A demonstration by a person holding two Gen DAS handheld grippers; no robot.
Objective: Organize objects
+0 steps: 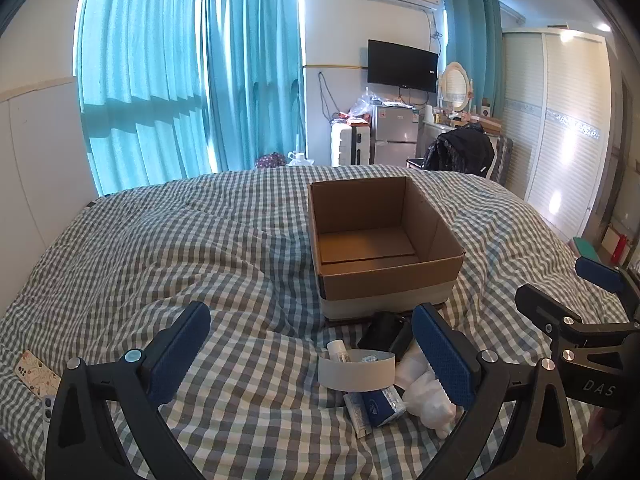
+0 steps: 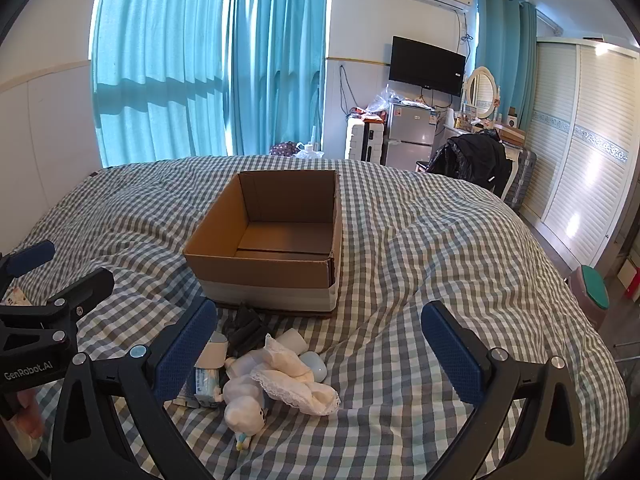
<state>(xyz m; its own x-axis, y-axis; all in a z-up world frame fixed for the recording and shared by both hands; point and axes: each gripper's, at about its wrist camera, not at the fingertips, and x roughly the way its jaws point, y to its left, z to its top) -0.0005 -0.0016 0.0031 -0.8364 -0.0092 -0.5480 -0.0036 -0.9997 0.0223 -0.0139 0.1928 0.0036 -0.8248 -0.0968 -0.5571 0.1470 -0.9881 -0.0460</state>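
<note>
An open cardboard box (image 1: 388,280) (image 2: 260,272) stands empty on the checked bedspread. In front of it lies a small pile: a white paper band (image 1: 356,374), a black pouch (image 1: 386,334), a blue tissue pack (image 1: 378,402) (image 2: 206,384), a white plush toy (image 2: 244,400), a lace-edged white cloth (image 2: 296,380) and a pale blue rounded thing (image 2: 314,364). My left gripper (image 1: 312,348) hovers open just short of the pile, its right finger beside the plush. My right gripper (image 2: 320,352) is open too, the pile by its left finger. Neither holds anything.
A patterned phone case (image 1: 36,368) lies on the bed at the far left. Beyond the bed are teal curtains, a small fridge (image 2: 408,136), a chair with a black jacket (image 2: 472,160) and a white wardrobe (image 2: 580,152) on the right.
</note>
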